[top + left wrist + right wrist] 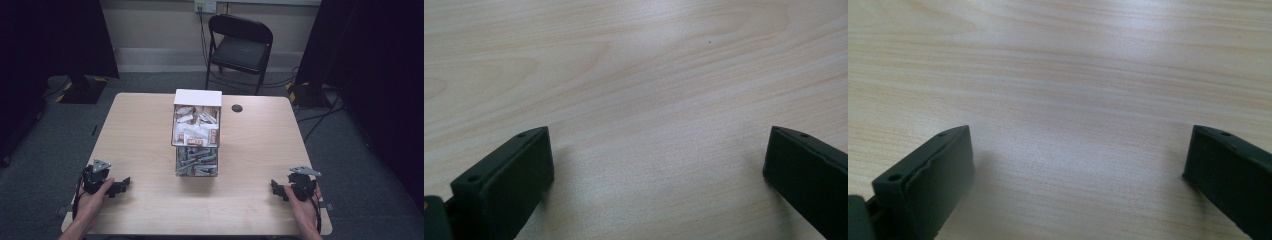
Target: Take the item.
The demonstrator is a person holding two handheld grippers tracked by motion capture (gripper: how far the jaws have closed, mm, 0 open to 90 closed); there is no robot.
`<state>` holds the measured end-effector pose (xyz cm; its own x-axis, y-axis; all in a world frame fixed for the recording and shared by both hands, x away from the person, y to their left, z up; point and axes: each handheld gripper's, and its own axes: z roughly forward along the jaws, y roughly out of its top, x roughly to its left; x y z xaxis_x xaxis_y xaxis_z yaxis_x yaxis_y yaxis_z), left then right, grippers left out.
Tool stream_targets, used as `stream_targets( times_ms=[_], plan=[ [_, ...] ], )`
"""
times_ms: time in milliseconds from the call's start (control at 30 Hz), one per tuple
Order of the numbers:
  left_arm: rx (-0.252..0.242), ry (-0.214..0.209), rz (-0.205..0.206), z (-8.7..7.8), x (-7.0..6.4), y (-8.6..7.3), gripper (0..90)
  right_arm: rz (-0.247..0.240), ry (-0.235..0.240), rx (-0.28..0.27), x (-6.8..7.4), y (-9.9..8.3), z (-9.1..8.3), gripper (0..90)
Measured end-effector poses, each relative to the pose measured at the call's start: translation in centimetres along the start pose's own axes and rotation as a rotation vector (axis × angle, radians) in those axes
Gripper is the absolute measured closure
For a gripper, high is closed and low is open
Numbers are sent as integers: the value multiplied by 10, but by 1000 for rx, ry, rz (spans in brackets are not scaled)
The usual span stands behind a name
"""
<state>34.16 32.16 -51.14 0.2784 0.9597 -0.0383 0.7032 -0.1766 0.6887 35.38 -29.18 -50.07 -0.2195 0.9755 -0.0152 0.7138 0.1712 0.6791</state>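
- Left gripper (121, 187) sits on the bench (140, 140) near its front-left corner, person's left hand (92, 199) wrapped round the body, grey three-cornered plate on top
- Left fingers (509, 180) spread wide apart, nothing between them; left gripper view has bare light wood grain in the gap
- Right gripper (276, 189) sits on the bench near the front-right corner, right hand (300, 200) holding it, grey plate on top
- Right fingers (928, 182) likewise spread wide, gripping nothing; bare wood between them in the right gripper view
- Both grippers point inward, toward each other, across the front of the bench
- Clear box (197, 135) stands upright at bench centre, between the two grippers and farther back from the person, well apart from both sets of fingers
- Box has two stacked compartments: upper one packed with white and brown sachets (196, 127), lower one packed with grey-blue sachets (196, 161)
- White lid or panel (198, 97) at the box top, on the far side
- Neither finger pair touches or brackets the box; it lies outside both gaps
- Small dark round spot (237, 108) on the bench just right of the box top, can't tell what it is
- Black folding chair (240, 47) beyond the far bench edge, cables on the grey floor around it
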Motion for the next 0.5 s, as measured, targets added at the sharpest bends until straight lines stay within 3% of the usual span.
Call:
stream_targets(
  times_ms=[200, 367, 500],
  plan=[
    [0, 0, 0, 0, 0, 0, 0, -1, 6, -1, 1, 0, 0, 0],
    [0, 1, 0, 0, 0, 0, 0, -7, 15, -25, 7, 2, -2, 148],
    [0, 0, 0, 0, 0, 0, 0, 0, 42, -21, 8, 4, -3, 158]
  ],
)
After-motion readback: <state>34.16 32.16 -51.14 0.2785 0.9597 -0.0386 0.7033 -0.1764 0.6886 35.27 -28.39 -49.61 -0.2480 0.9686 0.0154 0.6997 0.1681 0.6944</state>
